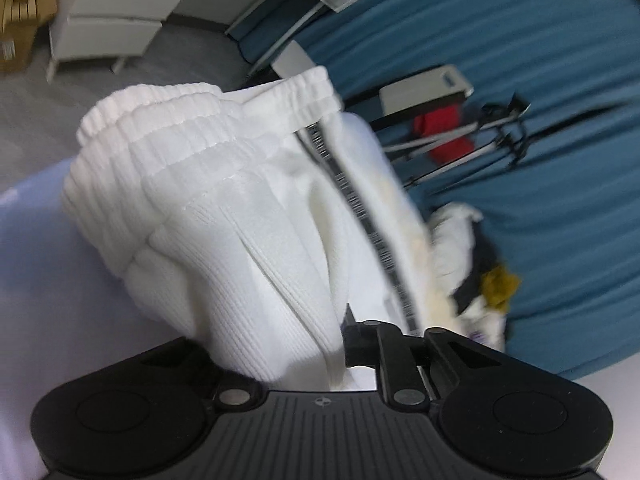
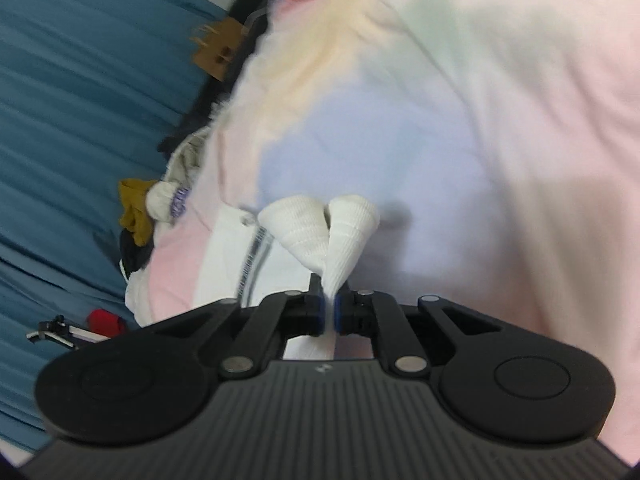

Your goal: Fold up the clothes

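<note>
White ribbed trousers (image 1: 224, 208) with an elastic waistband and a black-and-white side stripe fill the left wrist view, bunched and lifted over a pastel sheet (image 1: 40, 280). My left gripper (image 1: 332, 344) is shut on the white cloth; its left finger is hidden under the fabric. In the right wrist view my right gripper (image 2: 329, 312) is shut on two ribbed cuffs of the trousers (image 2: 320, 232), which flare out past the fingertips. The rest of the garment (image 2: 228, 256) lies below left on the sheet.
The pastel tie-dye sheet (image 2: 480, 120) covers the work surface. A pile of other clothes, white, black and mustard (image 1: 480, 272), lies at its edge and also shows in the right wrist view (image 2: 152, 216). A blue curtain (image 1: 540, 80) hangs behind. White drawers (image 1: 116, 16) stand far left.
</note>
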`<state>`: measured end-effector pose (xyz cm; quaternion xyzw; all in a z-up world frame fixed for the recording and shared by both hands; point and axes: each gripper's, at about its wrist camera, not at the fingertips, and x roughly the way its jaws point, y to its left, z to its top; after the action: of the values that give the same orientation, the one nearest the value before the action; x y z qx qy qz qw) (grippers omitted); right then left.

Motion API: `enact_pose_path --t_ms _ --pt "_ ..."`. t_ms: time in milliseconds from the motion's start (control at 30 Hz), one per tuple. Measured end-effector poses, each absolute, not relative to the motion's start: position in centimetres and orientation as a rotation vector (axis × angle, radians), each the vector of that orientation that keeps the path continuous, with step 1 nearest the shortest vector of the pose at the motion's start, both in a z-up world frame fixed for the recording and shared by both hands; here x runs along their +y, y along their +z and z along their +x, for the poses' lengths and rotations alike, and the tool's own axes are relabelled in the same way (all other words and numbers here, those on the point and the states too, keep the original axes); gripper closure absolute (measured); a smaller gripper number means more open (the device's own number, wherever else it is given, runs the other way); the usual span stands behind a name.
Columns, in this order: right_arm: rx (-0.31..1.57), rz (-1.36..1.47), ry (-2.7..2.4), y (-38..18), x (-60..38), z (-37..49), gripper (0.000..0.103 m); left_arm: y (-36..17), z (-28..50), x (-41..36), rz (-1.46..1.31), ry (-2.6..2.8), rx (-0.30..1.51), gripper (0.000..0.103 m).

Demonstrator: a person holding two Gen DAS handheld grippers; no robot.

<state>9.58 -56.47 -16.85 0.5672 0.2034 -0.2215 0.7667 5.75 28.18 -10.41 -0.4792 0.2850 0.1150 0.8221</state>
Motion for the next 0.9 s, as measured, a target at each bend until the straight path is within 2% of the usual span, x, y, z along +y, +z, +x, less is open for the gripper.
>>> enact_pose_path --t_ms 267,333,400,533,667,767,833,900 --pt "0.462 1.241 -0.432 -18.2 -56.8 10.0 0.090 -6.4 2.5 23.9 -0.822 0.274 0.624 0.057" --pt "0.490 1.281 -0.437 -18.9 -57.1 9.8 0.079 -4.7 1.8 21.9 -0.725 0.284 0.612 0.053" --pt "0.482 1.317 -0.412 -19.4 -57.4 9.6 0.076 -3.7 0.9 19.5 -0.632 0.289 0.590 0.047" --pt "0.428 1.339 -0.336 -19.9 -58.0 10.0 0.047 -2.2 -0.7 14.8 -0.479 0.273 0.536 0.046" --pt "0.424 1.261 -0.315 -19.7 -57.7 11.4 0.043 -2.1 -0.6 11.0 -0.369 0.225 0.490 0.045" --pt "0.421 1.191 -0.334 -19.1 -57.6 12.5 0.046 -3.1 1.4 9.3 -0.336 0.177 0.482 0.045" --pt "0.421 1.150 -0.353 -18.8 -57.5 13.2 0.076 -3.9 2.9 8.4 -0.305 0.154 0.480 0.045" --pt "0.409 1.113 -0.364 -18.4 -57.5 13.7 0.083 -4.8 4.8 7.4 -0.248 0.139 0.491 0.045"
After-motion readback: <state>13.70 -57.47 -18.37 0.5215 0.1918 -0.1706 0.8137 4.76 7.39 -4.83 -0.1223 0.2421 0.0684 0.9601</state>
